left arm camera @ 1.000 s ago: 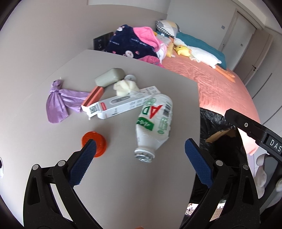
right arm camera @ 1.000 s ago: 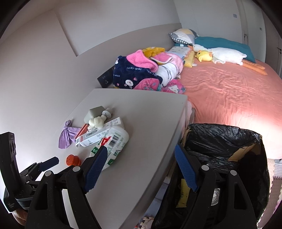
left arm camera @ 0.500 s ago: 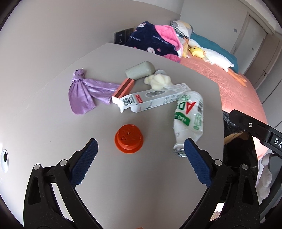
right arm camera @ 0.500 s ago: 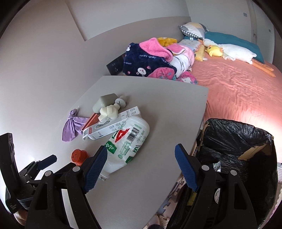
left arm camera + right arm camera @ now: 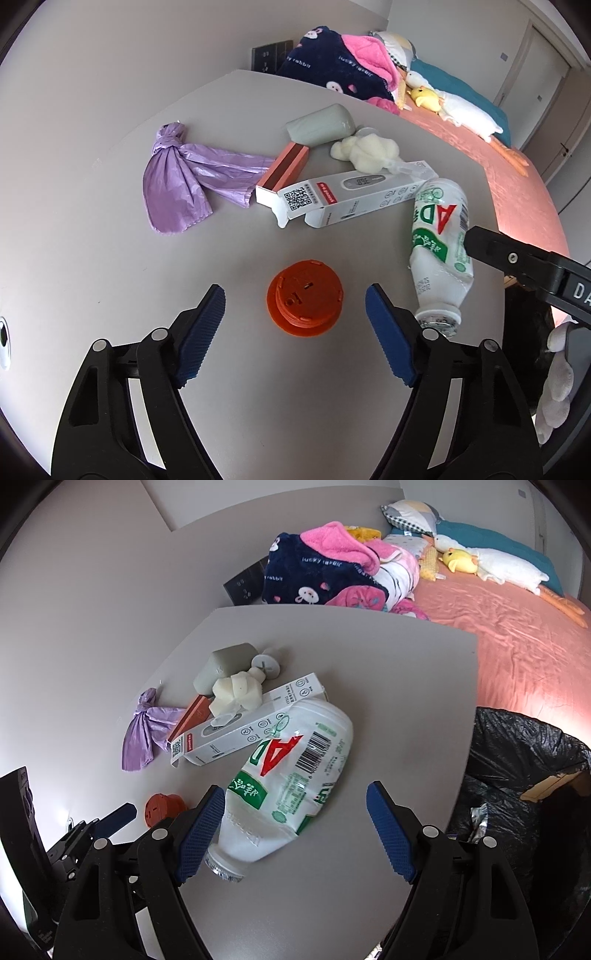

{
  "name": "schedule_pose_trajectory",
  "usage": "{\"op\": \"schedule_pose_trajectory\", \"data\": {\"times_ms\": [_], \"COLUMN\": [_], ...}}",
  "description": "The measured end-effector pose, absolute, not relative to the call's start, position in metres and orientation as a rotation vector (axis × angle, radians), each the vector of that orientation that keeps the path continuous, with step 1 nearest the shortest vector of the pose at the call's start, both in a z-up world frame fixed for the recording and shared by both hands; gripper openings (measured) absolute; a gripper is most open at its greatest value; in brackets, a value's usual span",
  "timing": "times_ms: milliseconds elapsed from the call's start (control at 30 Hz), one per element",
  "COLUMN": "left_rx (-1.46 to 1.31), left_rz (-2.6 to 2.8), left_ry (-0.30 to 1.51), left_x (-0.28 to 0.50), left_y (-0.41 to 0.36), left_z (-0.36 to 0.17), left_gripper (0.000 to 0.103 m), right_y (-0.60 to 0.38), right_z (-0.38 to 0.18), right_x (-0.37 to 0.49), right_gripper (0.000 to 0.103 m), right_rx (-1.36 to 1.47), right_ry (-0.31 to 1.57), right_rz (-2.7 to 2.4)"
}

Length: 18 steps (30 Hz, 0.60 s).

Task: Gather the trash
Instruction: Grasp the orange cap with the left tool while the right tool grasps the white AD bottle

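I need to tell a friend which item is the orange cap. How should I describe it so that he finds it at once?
Look at the grey table beside the pink bed. Trash lies in a cluster on it; the orange cap lies alone at the near side, left of the white bottle's mouth. It is the only round, bright orange thing there.

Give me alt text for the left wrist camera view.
The left tool, open, frames an orange cap on a grey table; its jaws have just been closing, not touching it. Beyond lie a purple bag, a white carton and a crushed white bottle.
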<state>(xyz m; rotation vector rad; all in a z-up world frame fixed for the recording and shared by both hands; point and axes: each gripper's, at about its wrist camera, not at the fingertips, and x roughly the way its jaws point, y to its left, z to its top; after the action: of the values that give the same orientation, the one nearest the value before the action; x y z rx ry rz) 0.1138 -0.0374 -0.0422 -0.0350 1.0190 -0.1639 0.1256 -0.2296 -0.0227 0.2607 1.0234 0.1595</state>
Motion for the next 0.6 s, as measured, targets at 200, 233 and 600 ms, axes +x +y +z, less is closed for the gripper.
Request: {"op": "schedule_pose_trajectory", "data": {"times_ms": [200, 233, 600], "left_rx": [-0.043, -0.041, -0.053], "left_rz": [-0.168, -0.170, -0.169], "left_ry": [1.031, 1.032, 1.029], "left_x": [0.117, 0.117, 0.121], "left_y": [-0.034, -0.034, -0.030], "left_z": [-0.048, -0.049, -0.058], "left_gripper": [0.073, 0.073, 0.073], "right_y": [-0.220, -0.219, -0.204], "right_z": [-0.040, -0.042, -0.055], "right_x": [0.143, 0.145, 0.156], "right_gripper": [0.084, 0.084, 0.074], "right_rx": [0.277, 0.273, 0.170], "right_ry": [1.054, 1.054, 1.000], "right_rz": [0.114, 0.105, 0.078]}}
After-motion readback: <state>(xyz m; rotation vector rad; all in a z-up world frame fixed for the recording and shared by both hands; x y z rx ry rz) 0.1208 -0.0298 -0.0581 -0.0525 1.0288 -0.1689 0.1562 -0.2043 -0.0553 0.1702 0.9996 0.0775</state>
